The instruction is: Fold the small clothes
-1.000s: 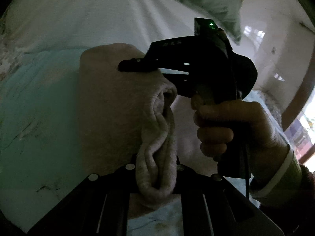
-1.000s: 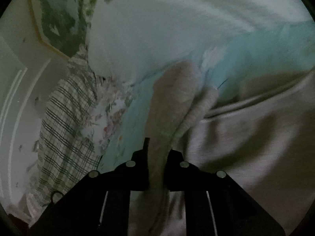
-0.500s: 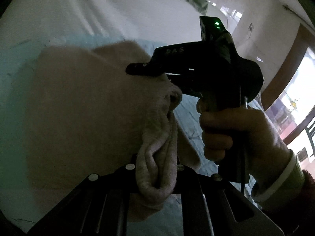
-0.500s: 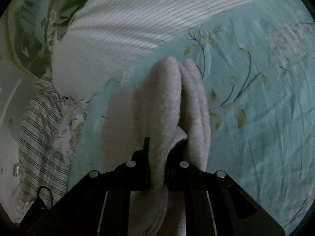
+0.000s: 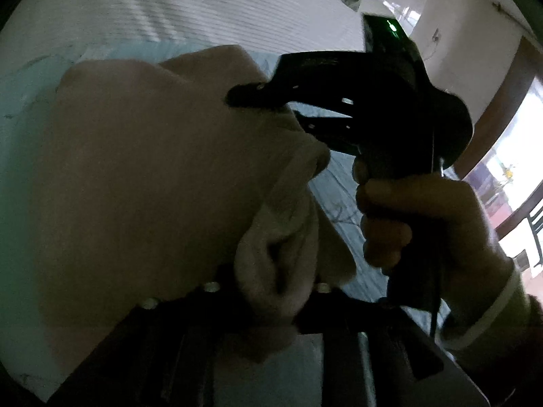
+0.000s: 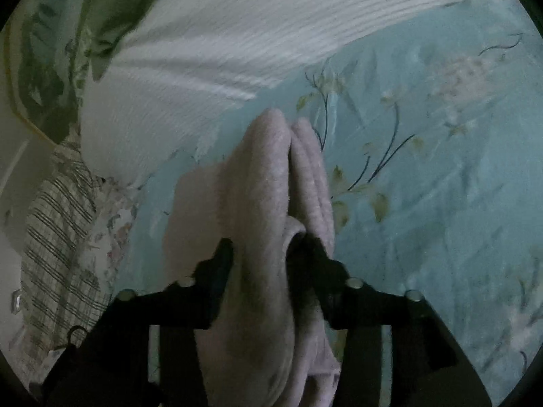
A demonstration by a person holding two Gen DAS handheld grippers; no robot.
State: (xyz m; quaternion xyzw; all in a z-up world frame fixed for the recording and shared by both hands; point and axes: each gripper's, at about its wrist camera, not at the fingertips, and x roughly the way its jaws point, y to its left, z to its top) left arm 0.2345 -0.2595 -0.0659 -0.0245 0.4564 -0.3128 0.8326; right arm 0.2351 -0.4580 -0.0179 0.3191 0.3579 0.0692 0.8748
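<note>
**A:** From where I sit, both claws are letting go. The left gripper [image 5: 276, 291] has its jaws opening with a bunched fold of the beige garment [image 5: 142, 186] between them; the right gripper [image 6: 259, 264] is opening too, and a thick roll of the same cloth stands between its fingers [image 6: 217, 271].

**B:** Where does the garment lie?

**A:** Spread on the floral bedsheet [image 6: 424, 169], just short of the white ribbed blanket [image 6: 254, 34] at the far edge of the bed. The pinched edges stand up off the sheet.

**B:** What worries you?

**A:** The knit looks soft and springy. As the pads part, I judge the doubled layers could spring back and undo the fold. The cloth could also cling to a pad and get dragged when I pull away, skewing the edge. I would back straight out and slowly.

**B:** What does each camera give you?

**A:** The left wrist view shows the right gripper from the side, held in the person's hand [image 5: 417, 217] with a pale cuff, and the broad flat spread of cloth. It also catches a bright window. The right wrist view shows the sheet's flower print, a plaid cloth [image 6: 57, 237] at the left edge of the bed, and how the roll splits into two ridges. Neither view shows the garment's near edge.
</note>
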